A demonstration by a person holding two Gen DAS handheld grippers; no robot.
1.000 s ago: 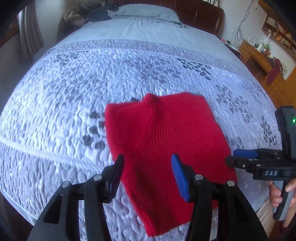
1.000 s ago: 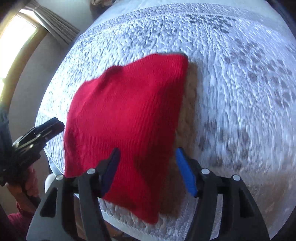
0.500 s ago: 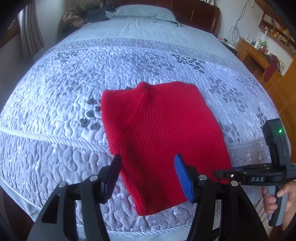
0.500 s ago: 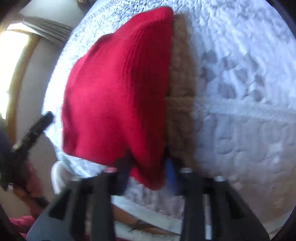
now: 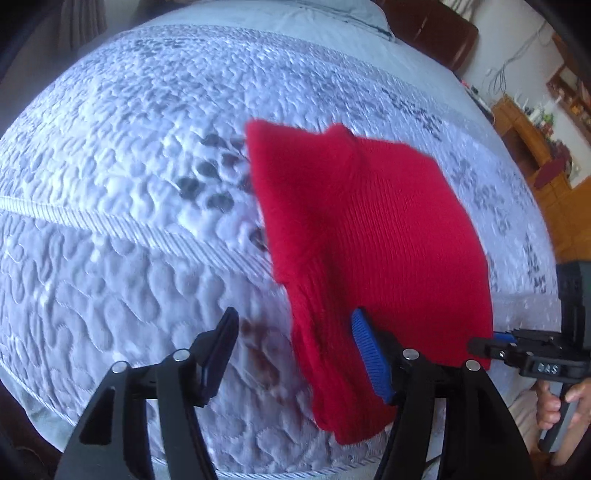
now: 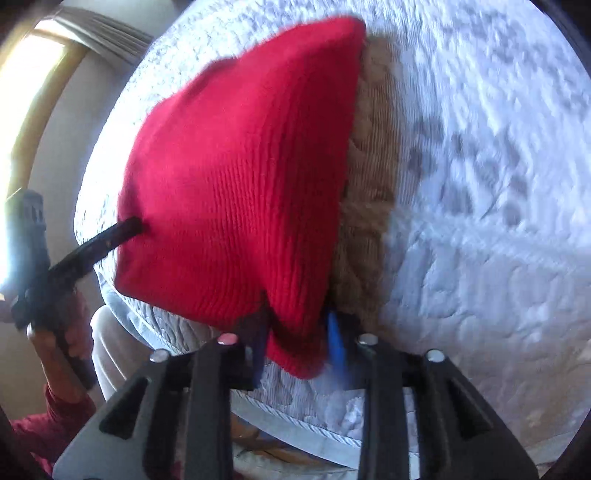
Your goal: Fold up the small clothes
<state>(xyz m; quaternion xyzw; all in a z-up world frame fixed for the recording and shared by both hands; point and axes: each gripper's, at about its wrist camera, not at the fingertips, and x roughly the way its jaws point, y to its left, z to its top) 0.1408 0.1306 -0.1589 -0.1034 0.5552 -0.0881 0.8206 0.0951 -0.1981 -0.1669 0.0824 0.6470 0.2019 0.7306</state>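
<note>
Two grippers work the red ribbed knit garment point(image 5: 373, 236) lying at the near edge of the quilted grey bed point(image 5: 110, 258). Our right gripper point(image 6: 297, 343) pinches its near corner, jaws just easing apart; our left gripper point(image 5: 295, 354) gapes empty, widening. We risk that corner slipping free.

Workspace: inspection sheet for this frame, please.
Surface: quilted bedspread, grey floral print, on a bed.
Job's things: red knit garment lying partly folded near the bed's near edge.
Clutter: nothing seen on the quilt.
Grippers: left gripper open, its blue finger at the garment's near corner, jaws just been opening; right gripper closed on the garment's near corner, jaws just eased slightly.
Cables: wires on the far wall.
Surroundings: wooden headboard, wooden desk, curtained window.
</note>
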